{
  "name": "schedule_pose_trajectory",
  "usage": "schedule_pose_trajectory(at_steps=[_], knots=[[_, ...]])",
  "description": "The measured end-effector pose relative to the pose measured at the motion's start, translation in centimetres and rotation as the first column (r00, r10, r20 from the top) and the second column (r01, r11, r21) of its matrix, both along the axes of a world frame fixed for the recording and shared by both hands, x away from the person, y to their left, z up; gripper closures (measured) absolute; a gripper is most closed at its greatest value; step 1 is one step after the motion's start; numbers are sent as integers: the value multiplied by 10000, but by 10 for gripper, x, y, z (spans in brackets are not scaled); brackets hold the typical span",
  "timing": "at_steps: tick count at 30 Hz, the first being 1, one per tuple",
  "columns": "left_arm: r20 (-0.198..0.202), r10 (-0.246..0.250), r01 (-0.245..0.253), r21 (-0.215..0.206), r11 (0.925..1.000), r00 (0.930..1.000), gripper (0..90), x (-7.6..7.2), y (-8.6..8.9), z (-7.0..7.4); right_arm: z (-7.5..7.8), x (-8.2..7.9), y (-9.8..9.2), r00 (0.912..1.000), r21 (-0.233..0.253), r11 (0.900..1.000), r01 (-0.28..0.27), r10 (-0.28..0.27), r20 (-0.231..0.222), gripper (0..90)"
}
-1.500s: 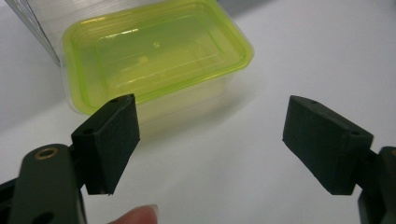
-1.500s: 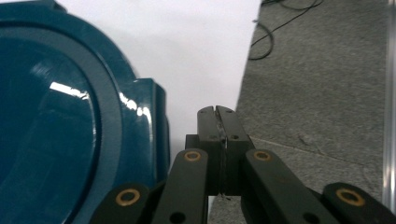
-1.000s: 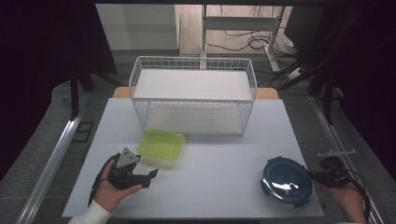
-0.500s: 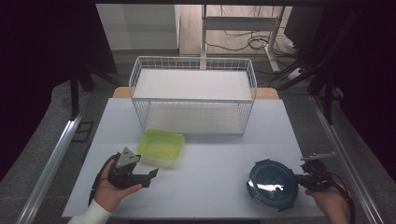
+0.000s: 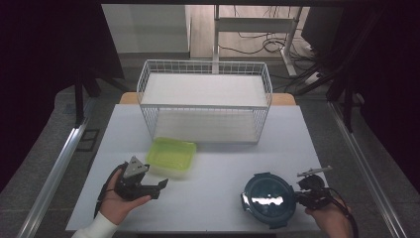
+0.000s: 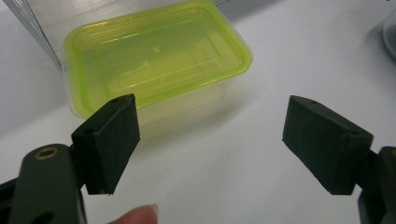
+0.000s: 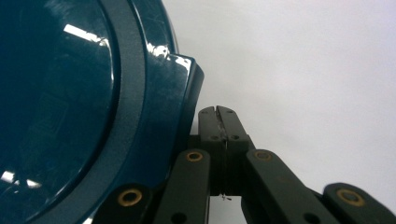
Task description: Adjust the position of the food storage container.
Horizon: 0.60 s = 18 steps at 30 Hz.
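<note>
- One green container: translucent, rectangular, nothing in it. It sits on the white table just in front of the wire basket, near the left gripper.
- One dark blue round container: lid on, contents not visible. It sits at the table's front right.
- One wire basket: white, at the rear centre of the table, holding nothing.
- Left gripper: jaws spread wide, grasping nothing, pointed at the green container and just short of it.
- Right gripper: jaws pressed together with nothing between them; their outer side lies against the dark blue round container's edge tab.
- Count: three containers, two grippers.
</note>
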<state>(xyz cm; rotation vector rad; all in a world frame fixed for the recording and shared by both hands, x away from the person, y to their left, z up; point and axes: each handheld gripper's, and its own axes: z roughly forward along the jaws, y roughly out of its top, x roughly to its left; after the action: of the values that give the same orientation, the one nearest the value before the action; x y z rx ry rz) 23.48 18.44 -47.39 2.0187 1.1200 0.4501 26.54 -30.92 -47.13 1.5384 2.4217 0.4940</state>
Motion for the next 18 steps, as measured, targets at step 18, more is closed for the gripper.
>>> schedule_pose_trajectory(at_steps=[18], knots=[[-68,-14,14,74,10000,10000,187,1,-1,-2,-6,-2,79,9898,-157,9897,-1425,1424,-91,890]])
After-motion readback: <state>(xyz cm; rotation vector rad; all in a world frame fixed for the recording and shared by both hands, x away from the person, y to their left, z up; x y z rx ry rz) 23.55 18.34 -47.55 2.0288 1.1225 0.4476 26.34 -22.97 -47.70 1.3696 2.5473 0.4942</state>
